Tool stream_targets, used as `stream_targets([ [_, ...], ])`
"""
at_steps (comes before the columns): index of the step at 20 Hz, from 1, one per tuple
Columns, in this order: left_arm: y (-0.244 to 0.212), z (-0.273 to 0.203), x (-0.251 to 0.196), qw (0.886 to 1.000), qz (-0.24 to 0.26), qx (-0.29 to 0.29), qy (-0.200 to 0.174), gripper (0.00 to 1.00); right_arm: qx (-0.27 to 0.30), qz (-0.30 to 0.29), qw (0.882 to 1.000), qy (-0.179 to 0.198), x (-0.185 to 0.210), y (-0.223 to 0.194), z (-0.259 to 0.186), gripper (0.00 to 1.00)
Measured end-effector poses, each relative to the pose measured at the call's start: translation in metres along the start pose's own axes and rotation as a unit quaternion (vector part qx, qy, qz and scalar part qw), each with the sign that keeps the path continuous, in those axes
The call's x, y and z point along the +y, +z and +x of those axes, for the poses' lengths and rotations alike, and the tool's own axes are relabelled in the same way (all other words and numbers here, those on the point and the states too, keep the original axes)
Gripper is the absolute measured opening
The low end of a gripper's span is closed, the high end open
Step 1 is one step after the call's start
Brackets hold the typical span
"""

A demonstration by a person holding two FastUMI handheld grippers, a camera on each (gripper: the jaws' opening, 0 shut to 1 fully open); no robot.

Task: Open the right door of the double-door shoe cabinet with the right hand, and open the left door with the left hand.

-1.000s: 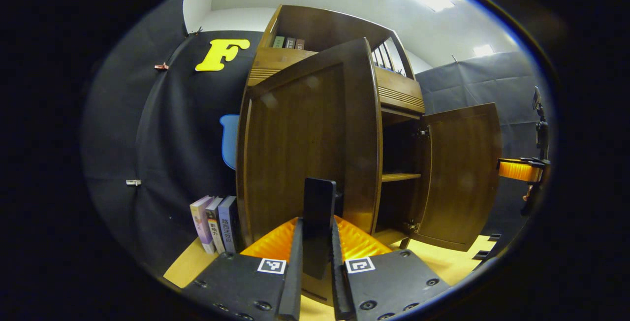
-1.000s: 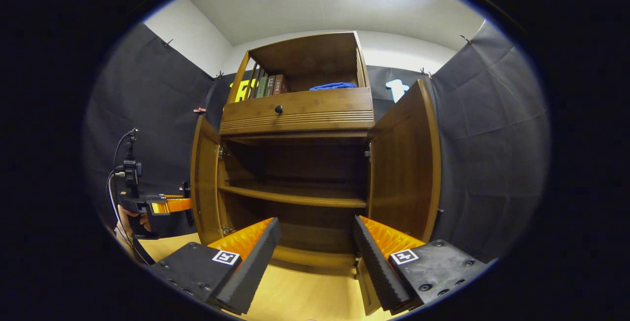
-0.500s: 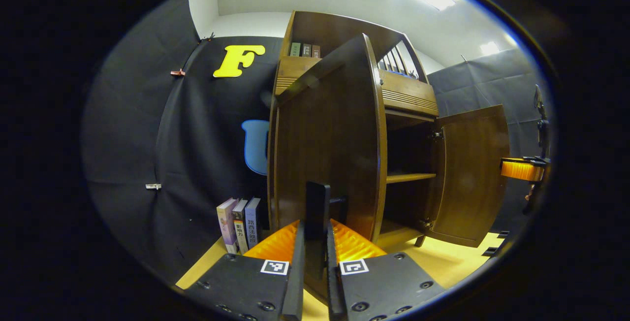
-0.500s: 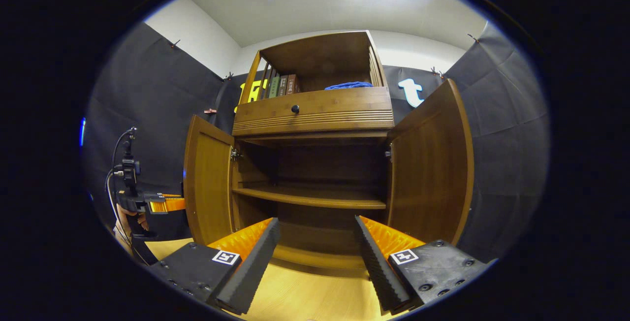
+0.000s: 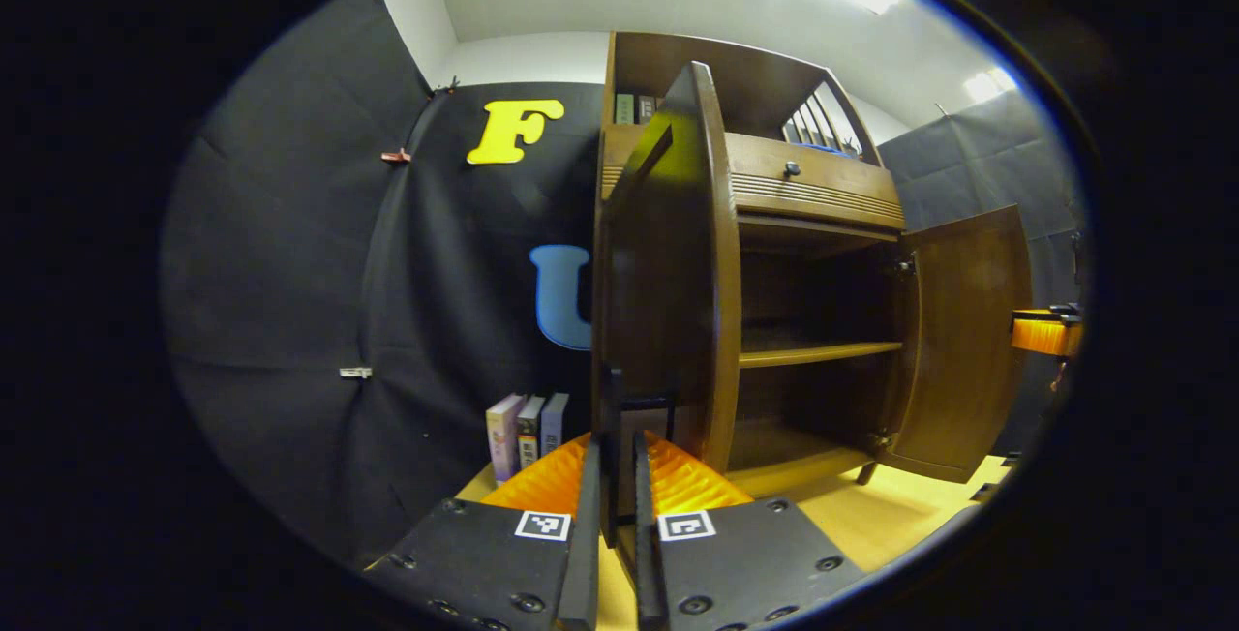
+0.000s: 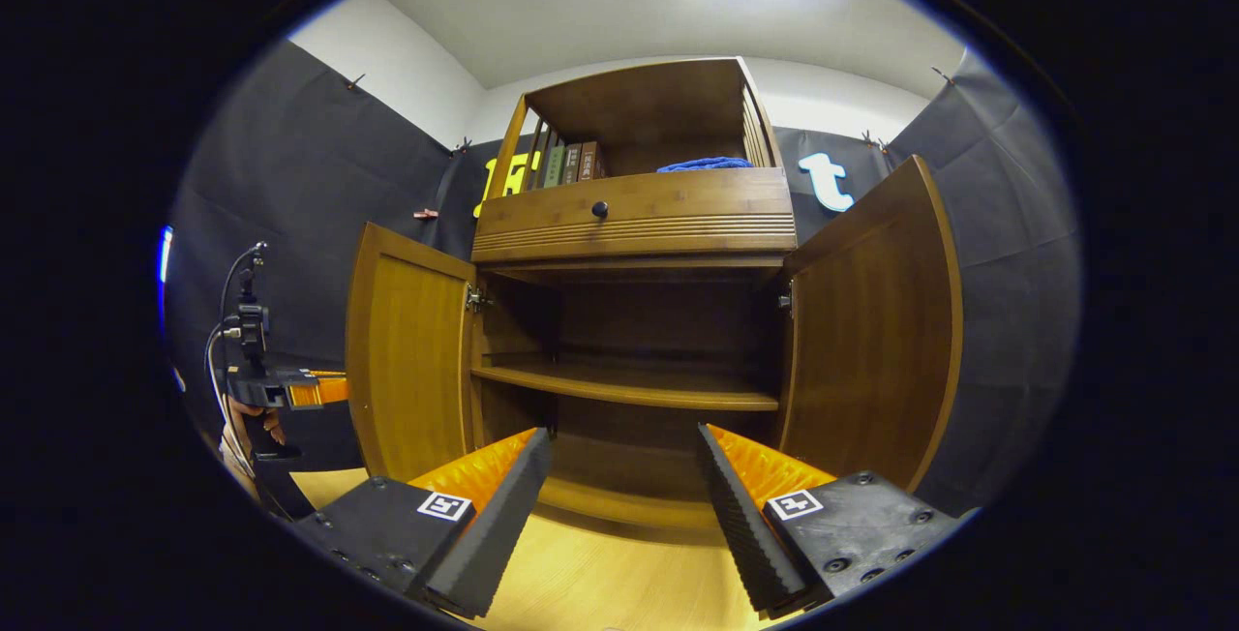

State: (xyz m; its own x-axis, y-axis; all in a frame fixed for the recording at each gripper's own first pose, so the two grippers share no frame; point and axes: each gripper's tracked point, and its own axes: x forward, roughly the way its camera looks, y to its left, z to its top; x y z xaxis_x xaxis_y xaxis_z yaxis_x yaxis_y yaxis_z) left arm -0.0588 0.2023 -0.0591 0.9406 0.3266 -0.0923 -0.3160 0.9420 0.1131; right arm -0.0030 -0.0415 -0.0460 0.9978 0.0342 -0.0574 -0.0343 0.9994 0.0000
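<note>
We see three books standing upright on the wooden floor, near the black cloth wall. On the top shelf we see more books and a blue cloth.

- Cabinet: warm brown wood, with grooved stripes below a dark drawer knob.
- Left door: honey-brown inside, at 9 o'clock of the shelf.
- Right door: same brown, at 3 o'clock.
- Cloth on top: blue.
- Books on the floor: lilac, grey, blue-violet spines.
- Floor: pale yellow wood.
</note>
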Motion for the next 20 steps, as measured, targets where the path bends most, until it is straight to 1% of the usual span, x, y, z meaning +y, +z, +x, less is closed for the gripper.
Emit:
stream_targets([
  [2, 0.005, -0.009, 0.012, 1.000, 0.012, -0.004, 0.023, 0.16, 0.001, 0.000, 1.000, 0.004, 0.003, 0.000, 0.000, 0.95],
  [3, 0.006, -0.014, 0.012, 1.000, 0.013, -0.005, 0.024, 0.16, 0.002, -0.002, 1.000, 0.005, 0.003, 0.000, 0.001, 0.95],
  [6, 0.014, -0.032, -0.001, 1.000, 0.005, -0.001, 0.005, 0.16, 0.005, -0.006, 1.000, 0.006, 0.006, -0.002, 0.001, 0.95],
  [9, 0.036, -0.049, -0.008, 1.000, 0.000, -0.017, 0.001, 0.16, 0.001, -0.012, 1.000, -0.004, 0.003, 0.004, -0.005, 0.95],
  [11, 0.052, -0.057, -0.024, 1.000, -0.007, -0.024, -0.019, 0.16, -0.004, -0.011, 1.000, -0.014, 0.002, 0.010, -0.009, 0.95],
  [13, 0.072, -0.058, -0.051, 0.998, -0.012, -0.033, -0.056, 0.16, 0.000, -0.005, 1.000, -0.019, 0.003, 0.017, -0.012, 0.95],
  [14, 0.077, -0.057, -0.064, 0.997, -0.011, -0.032, -0.072, 0.23, 0.001, 0.000, 1.000, -0.020, 0.004, 0.021, -0.012, 0.95],
  [16, 0.087, -0.053, -0.094, 0.994, -0.010, -0.032, -0.104, 0.41, -0.003, 0.010, 1.000, -0.020, 0.007, 0.032, -0.015, 0.95],
  [17, 0.088, -0.051, -0.109, 0.992, -0.010, -0.030, -0.118, 0.51, -0.005, 0.012, 1.000, -0.021, 0.009, 0.036, -0.015, 0.99],
  [18, 0.090, -0.049, -0.123, 0.991, -0.011, -0.027, -0.131, 0.60, -0.007, 0.012, 1.000, -0.023, 0.010, 0.039, -0.017, 0.97],
  [20, 0.087, -0.046, -0.140, 0.990, -0.017, -0.014, -0.141, 0.78, -0.006, 0.004, 1.000, -0.028, 0.013, 0.044, -0.016, 0.96],
])
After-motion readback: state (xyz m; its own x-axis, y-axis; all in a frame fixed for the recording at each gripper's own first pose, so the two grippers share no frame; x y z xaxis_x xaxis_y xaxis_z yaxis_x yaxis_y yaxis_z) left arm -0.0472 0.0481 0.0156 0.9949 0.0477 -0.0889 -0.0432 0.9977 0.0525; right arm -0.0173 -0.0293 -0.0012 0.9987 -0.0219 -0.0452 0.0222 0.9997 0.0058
